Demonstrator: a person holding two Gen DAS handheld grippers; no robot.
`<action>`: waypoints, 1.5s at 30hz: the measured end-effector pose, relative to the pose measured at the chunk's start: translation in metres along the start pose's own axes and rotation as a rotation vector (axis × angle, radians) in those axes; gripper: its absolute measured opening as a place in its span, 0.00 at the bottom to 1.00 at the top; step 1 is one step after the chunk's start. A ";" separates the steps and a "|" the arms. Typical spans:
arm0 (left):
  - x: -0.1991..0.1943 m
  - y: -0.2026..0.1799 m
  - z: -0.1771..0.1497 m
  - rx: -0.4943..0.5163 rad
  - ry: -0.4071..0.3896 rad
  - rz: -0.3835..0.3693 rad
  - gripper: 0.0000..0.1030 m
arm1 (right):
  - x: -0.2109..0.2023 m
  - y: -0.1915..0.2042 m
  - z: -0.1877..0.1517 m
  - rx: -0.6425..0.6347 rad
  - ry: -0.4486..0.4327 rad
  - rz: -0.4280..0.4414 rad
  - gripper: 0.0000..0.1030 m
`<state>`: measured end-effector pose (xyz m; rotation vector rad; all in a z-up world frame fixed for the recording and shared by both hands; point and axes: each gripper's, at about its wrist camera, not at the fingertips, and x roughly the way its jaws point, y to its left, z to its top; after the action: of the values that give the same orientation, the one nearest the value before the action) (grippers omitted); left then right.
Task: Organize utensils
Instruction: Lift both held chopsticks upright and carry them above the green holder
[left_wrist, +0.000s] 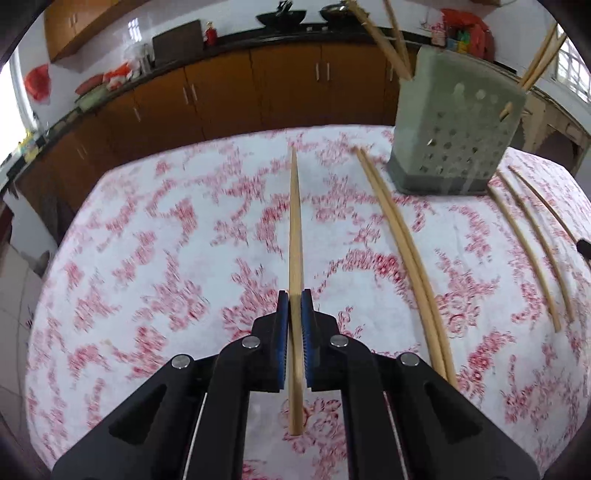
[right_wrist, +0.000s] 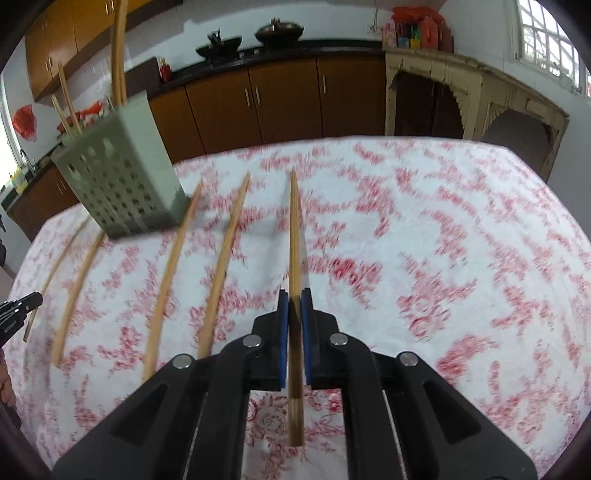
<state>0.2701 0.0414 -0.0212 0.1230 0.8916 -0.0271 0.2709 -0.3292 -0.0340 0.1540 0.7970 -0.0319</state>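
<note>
Through my left wrist camera, my left gripper (left_wrist: 294, 295) was clamped on one chopstick (left_wrist: 294, 221) above the flowered tablecloth (left_wrist: 147, 258), the grey holder (left_wrist: 454, 122) standing near the far right corner.

Through my right wrist camera, my right gripper (right_wrist: 294, 295) pinched another chopstick (right_wrist: 294, 229); the holder (right_wrist: 122, 166) stood near the far left corner, loose chopsticks (right_wrist: 221, 266) lying beside it.

Left gripper (left_wrist: 294, 295) and right gripper (right_wrist: 294, 295) both clamped, angled downward.

The table (left_wrist: 166, 229) wears a white cloth patterned with red flowers. On it stands a grey-green holder (left_wrist: 454, 125) dotted with holes; beside the holder lie tan chopsticks (left_wrist: 402, 236).
</note>
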 end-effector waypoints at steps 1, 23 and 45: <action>-0.007 0.002 0.003 0.004 -0.018 -0.003 0.08 | -0.008 -0.001 0.004 0.000 -0.021 0.001 0.08; -0.118 0.044 0.077 -0.169 -0.394 -0.128 0.07 | -0.105 -0.008 0.070 0.038 -0.336 0.041 0.08; -0.194 0.040 0.138 -0.231 -0.679 -0.121 0.07 | -0.193 0.074 0.133 -0.072 -0.416 0.355 0.08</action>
<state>0.2579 0.0594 0.2187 -0.1521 0.2181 -0.0737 0.2368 -0.2818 0.2049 0.2101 0.3473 0.2922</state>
